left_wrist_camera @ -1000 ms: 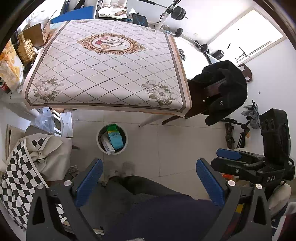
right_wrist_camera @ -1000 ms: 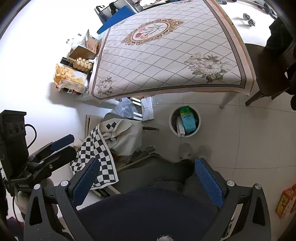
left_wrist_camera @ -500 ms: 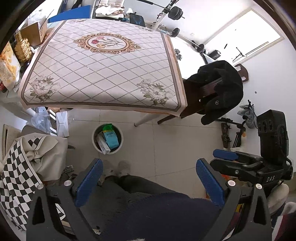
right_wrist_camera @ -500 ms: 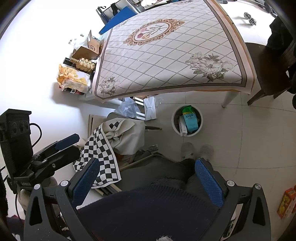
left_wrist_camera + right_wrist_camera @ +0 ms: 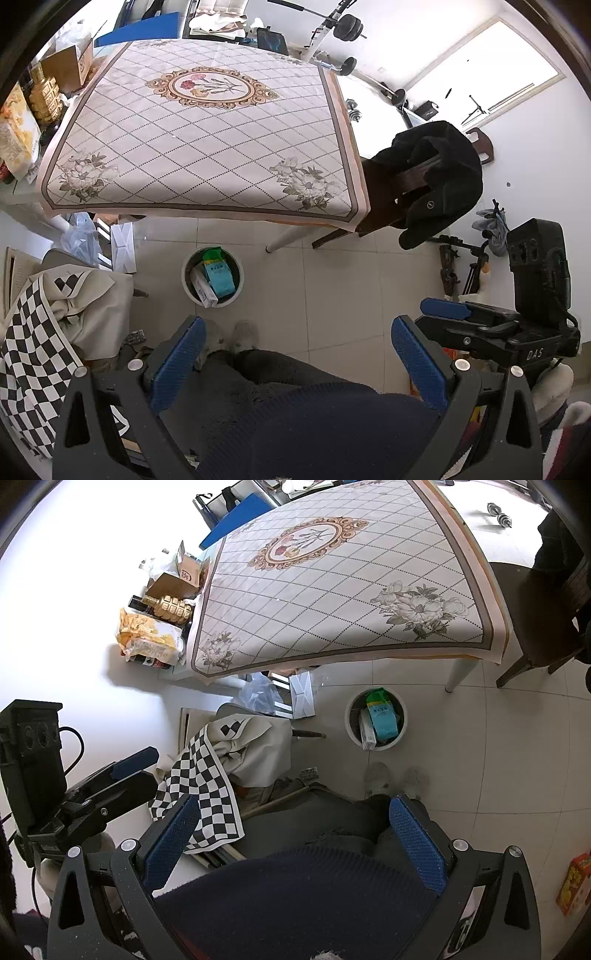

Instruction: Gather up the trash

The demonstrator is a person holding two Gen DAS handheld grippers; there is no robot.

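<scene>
1. On the floor just beside the table (image 5: pixel 207 155) stands a round white bin (image 5: pixel 186 275), with cartons inside: a teal box (image 5: pixel 220 275), a green pack (image 5: pixel 212 254) and a white box (image 5: pixel 203 288).
2. Left hand-held gripper (image 5: pixel 295 363) hangs wide apart, holding nothing; right hand-held gripper (image 5: pixel 295 843) likewise wide and empty.
3. Both sit high above the person's lap, well apart from the bin.
4. Cartons look light, stiff-walled but crushable; best pinched across the narrow faces.
5. An orange box (image 5: pixel 572 882) lies on the floor at the right edge, likely light too.
</scene>
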